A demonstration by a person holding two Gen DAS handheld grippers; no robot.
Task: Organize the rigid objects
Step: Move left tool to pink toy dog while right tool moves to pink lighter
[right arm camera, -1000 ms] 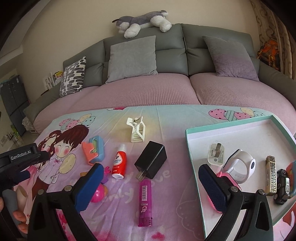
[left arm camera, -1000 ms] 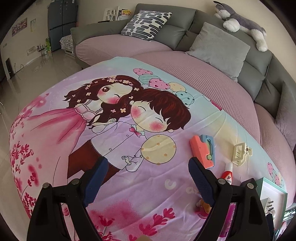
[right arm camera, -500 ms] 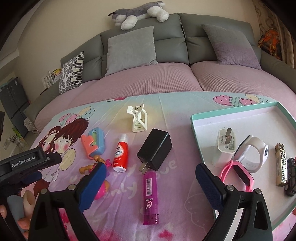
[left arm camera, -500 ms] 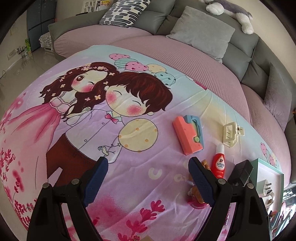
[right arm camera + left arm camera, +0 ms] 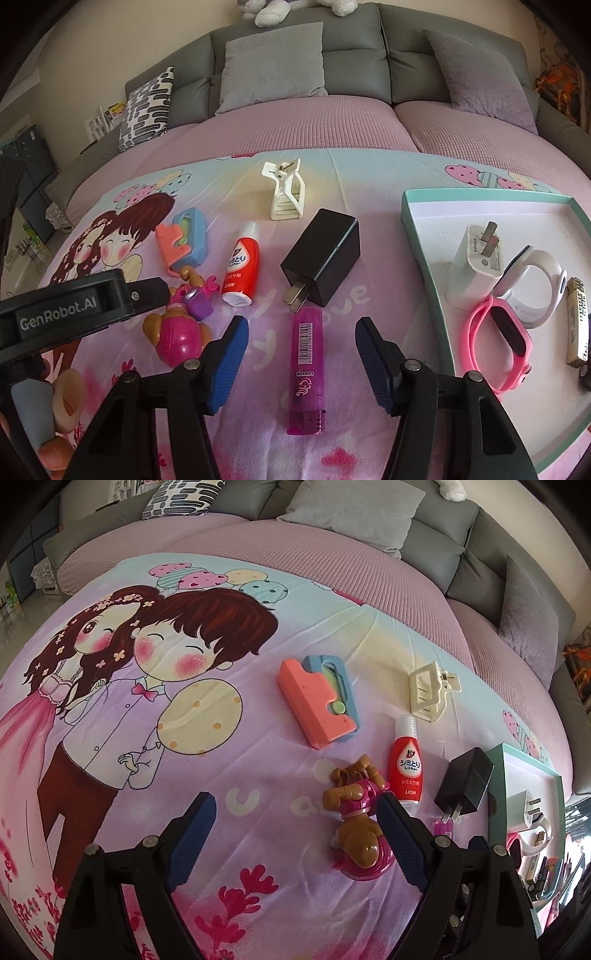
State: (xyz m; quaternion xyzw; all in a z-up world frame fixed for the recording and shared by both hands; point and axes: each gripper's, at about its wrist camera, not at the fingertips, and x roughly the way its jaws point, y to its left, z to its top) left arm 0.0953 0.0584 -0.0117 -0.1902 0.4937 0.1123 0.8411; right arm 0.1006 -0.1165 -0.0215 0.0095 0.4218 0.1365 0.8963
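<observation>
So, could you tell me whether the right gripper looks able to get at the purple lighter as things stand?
Probably yes. The right gripper is open with the purple lighter lying lengthwise between its fingers, nothing on top of it. The black charger sits just beyond its far end.

Your left gripper [image 5: 291, 819] hangs low over the cloth, fingers spread wide, gripping nothing; its right finger [image 5: 397, 834] sits just beside a toy. Your right gripper [image 5: 301, 349] is also spread wide, tilted down. Your fingertips [image 5: 55, 448] show at the lower left.
</observation>
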